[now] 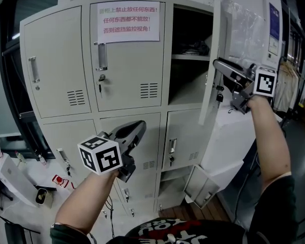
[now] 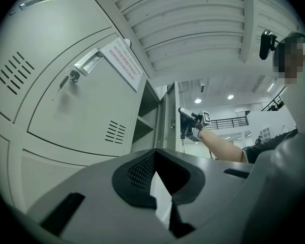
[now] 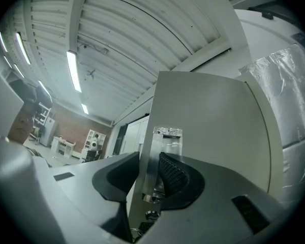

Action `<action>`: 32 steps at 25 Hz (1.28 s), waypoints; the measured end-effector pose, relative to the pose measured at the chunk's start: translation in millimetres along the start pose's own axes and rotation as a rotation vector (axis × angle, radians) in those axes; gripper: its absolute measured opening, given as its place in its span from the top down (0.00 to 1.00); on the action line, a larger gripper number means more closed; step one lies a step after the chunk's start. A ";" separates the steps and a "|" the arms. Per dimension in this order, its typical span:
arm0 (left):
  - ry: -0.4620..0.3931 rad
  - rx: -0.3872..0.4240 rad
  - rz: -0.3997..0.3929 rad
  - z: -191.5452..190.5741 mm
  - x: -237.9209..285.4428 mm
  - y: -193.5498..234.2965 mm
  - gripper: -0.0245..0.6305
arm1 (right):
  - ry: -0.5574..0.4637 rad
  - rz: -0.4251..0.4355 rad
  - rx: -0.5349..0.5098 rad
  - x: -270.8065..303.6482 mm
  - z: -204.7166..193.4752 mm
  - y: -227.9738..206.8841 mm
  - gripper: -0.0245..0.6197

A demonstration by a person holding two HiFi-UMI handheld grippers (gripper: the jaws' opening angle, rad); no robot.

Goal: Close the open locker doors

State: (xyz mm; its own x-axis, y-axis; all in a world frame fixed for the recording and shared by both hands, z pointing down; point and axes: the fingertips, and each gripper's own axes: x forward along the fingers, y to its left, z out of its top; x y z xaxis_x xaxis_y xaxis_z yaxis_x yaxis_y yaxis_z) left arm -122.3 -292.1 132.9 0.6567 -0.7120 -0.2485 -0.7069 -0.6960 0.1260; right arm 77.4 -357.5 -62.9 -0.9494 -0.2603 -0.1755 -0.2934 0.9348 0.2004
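Observation:
The grey locker bank (image 1: 56, 60) has its top right door (image 1: 217, 29) swung out, with the dark shelved compartment (image 1: 190, 34) behind it. My right gripper (image 1: 216, 63) is raised to that door's edge. In the right gripper view the door (image 3: 208, 116) and its metal handle (image 3: 160, 146) stand between the open jaws of my right gripper (image 3: 150, 159), close to the ribbed pad. My left gripper (image 1: 142, 125) hangs shut and empty before the middle row. From the left gripper view, past my left gripper (image 2: 155, 154), the open door (image 2: 170, 116) and right gripper (image 2: 185, 118) show.
A small bottom right door (image 1: 201, 187) also hangs open near the floor. A paper notice (image 1: 127, 20) is taped on the top middle door. Keys hang in several locks. Boxes and clutter (image 1: 10, 179) lie at the lower left; a white cabinet (image 1: 234, 136) stands to the right.

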 end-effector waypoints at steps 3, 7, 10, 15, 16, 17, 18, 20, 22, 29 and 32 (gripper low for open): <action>-0.001 -0.001 0.010 1.7 -7.1 7.0 0.96 | -0.003 -0.011 -0.003 11.1 -1.2 -1.5 0.75; 0.000 -0.008 0.023 0.4 -15.5 15.6 0.96 | 0.000 -0.025 -0.008 25.9 -5.0 -5.0 0.75; 0.002 -0.008 0.030 0.4 -20.8 20.3 0.96 | 0.002 -0.030 -0.009 36.6 -8.3 -7.8 0.75; 0.003 -0.007 0.043 2.9 -29.5 27.6 0.96 | 0.001 -0.037 -0.002 52.1 -13.5 -13.8 0.75; 0.003 -0.007 0.047 3.5 -31.2 29.2 0.96 | 0.002 -0.038 -0.001 55.5 -14.3 -14.9 0.76; 0.002 -0.007 0.050 4.0 -32.8 30.8 0.96 | 0.003 -0.039 0.000 58.8 -15.2 -16.2 0.76; 0.002 -0.008 0.053 4.2 -34.5 32.4 0.96 | 0.003 -0.042 0.003 61.9 -16.3 -17.6 0.76; 0.003 -0.008 0.058 4.0 -37.5 35.0 0.96 | 0.001 -0.050 0.006 67.3 -18.3 -21.1 0.77; 0.003 -0.008 0.063 3.4 -40.2 37.2 0.96 | -0.001 -0.062 0.009 71.7 -20.0 -25.1 0.78; 0.002 -0.009 0.084 4.6 -49.3 47.2 0.96 | 0.009 -0.085 0.001 89.9 -25.8 -35.7 0.80; 0.002 -0.009 0.090 4.9 -52.2 50.5 0.96 | 0.015 -0.101 -0.002 96.7 -27.4 -40.1 0.81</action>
State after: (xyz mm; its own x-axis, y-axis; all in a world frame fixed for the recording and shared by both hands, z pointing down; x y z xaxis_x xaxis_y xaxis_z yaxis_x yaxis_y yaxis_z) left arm -193.6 -289.6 147.5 0.5912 -0.7719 -0.2337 -0.7607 -0.6300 0.1563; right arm -5.7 -426.7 -61.5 -0.9166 -0.3568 -0.1802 -0.3878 0.9031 0.1845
